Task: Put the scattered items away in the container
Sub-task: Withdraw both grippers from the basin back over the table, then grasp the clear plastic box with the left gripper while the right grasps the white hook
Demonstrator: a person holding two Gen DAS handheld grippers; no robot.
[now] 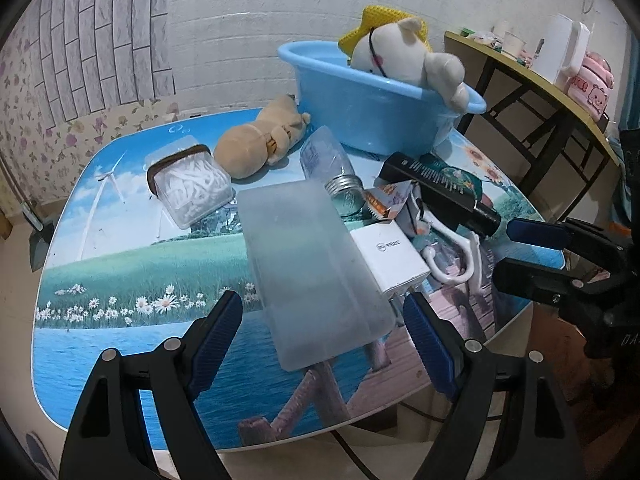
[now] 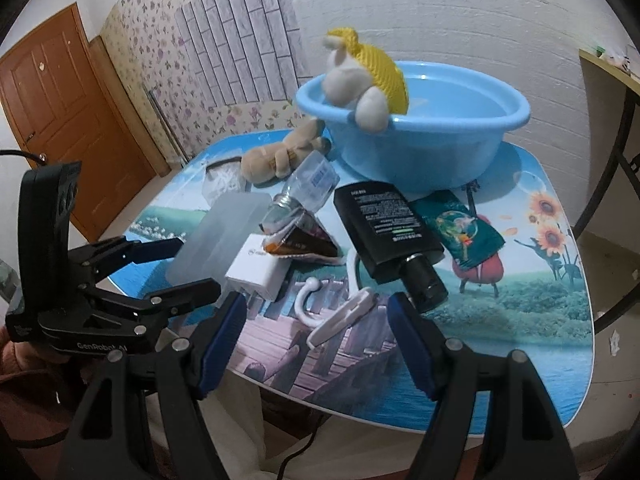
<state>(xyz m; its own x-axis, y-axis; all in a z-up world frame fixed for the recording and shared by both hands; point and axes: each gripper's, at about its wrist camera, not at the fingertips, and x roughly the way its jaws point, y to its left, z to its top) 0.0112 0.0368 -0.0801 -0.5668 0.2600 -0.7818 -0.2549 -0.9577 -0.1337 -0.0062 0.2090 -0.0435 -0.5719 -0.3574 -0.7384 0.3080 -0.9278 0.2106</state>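
A blue plastic basin [image 1: 372,116] [image 2: 424,148] stands at the back of the table, with a white plush toy [image 1: 404,56] [image 2: 352,80] draped over its rim and a yellow cloth [image 2: 380,68] inside. Scattered in front are a frosted plastic box [image 1: 316,268] [image 2: 224,236], a white charger [image 1: 396,260] [image 2: 260,272], a black bottle [image 1: 440,192] [image 2: 388,232], a clear bottle [image 1: 328,164], a tan plush [image 1: 260,144], a cotton-swab box [image 1: 192,188] and a white hook [image 2: 316,308]. My left gripper [image 1: 324,332] is open around the frosted box's near end. My right gripper [image 2: 316,344] is open above the hook.
A snack packet [image 2: 300,236] and a green pouch [image 2: 460,228] lie among the items. A side table [image 1: 540,80] with cups and a pink jar stands to the right. A brown door [image 2: 60,112] is at the left.
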